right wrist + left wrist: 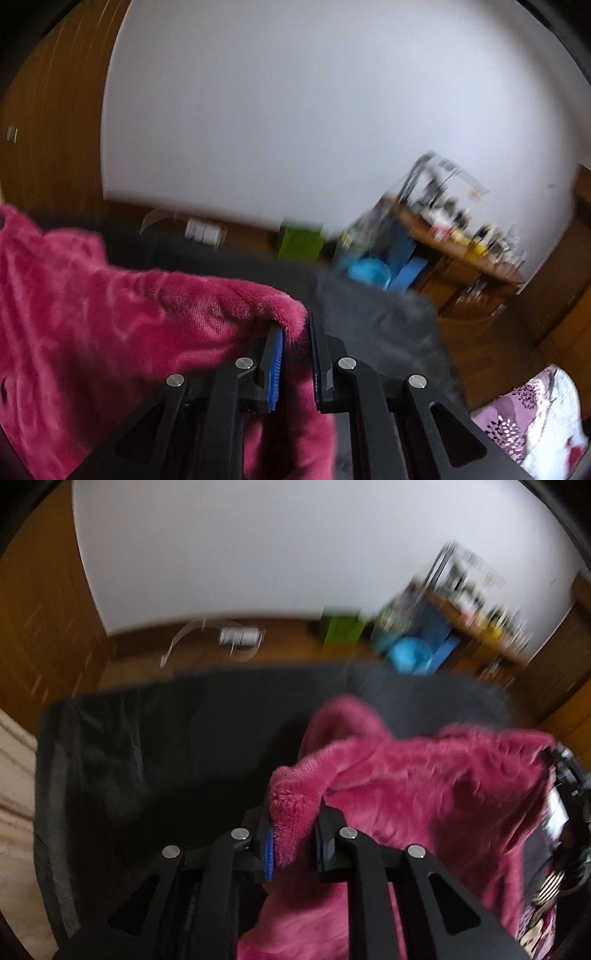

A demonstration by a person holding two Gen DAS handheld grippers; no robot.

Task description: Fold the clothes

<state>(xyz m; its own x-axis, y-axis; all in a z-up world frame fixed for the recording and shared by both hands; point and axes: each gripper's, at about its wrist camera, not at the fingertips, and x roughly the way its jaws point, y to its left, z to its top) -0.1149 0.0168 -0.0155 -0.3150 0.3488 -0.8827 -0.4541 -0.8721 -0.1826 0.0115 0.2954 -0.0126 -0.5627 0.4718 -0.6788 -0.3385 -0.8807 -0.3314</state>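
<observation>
Two grippers, L (pixel 293 843) & R (pixel 297 363), each clamped on one pink fleece garment (pixel 424 786).

Dim, soft indoor light; heavy motion blur, fisheye-bent dark edges

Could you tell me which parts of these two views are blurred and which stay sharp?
Left wrist view: left gripper sharp, pink fleece garment soft, shelf clutter streaked by motion. Right wrist view: right gripper crisp, background smeared; fisheye bends the white wall in both.
</observation>
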